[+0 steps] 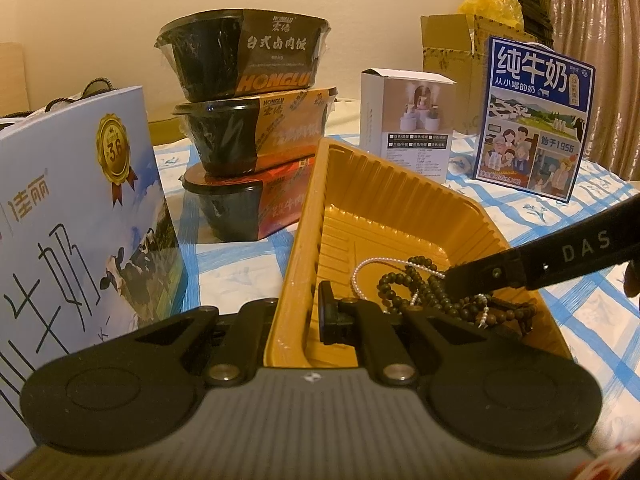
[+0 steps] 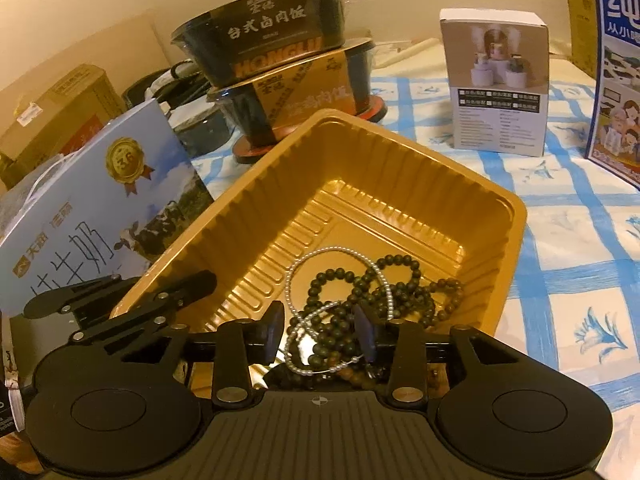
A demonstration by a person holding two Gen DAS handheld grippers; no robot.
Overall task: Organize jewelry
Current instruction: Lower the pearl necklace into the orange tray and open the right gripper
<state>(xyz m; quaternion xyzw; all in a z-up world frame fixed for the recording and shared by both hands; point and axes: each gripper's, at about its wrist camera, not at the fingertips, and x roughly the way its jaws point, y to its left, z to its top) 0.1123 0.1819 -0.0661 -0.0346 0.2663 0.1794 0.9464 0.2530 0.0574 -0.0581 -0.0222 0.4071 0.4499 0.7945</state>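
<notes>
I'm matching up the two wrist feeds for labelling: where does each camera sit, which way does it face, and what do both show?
Left wrist: sits on the left gripper, shut on the near wall of the gold tray, facing along it; the right gripper's finger reaches in from the right.
Right wrist: sits on the right gripper, open over the dark bead strands and pearl strand, tilted down into the tray; the left gripper shows at left.
Shared: tray, beads, stacked rice bowls, small white box, checked cloth.
</notes>
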